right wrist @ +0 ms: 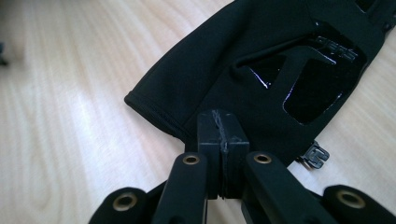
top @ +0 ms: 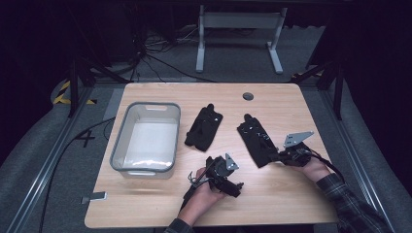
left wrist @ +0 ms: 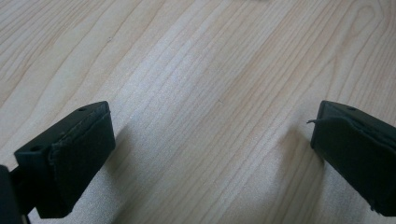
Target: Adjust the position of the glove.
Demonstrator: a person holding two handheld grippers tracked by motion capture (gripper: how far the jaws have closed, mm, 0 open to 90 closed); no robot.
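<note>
Two black gloves lie on the wooden table (top: 272, 102). One glove (top: 204, 127) rests near the middle, untouched. The other glove (top: 256, 138) lies to its right; its glossy printed patch and cuff hem (right wrist: 154, 112) are close in the right gripper view. My right gripper (top: 274, 156) (right wrist: 223, 130) sits at that glove's (right wrist: 261, 60) near cuff, jaws pressed together on the fabric edge. My left gripper (top: 234, 186) (left wrist: 212, 140) hovers low over bare wood near the front of the table, jaws wide apart with nothing between them.
A clear plastic bin (top: 145, 105) with a grey rim stands at the table's left side, with nothing inside it. A round cable port (top: 248, 96) is set into the far edge. A small black clip (right wrist: 314, 156) hangs from the held glove's cuff.
</note>
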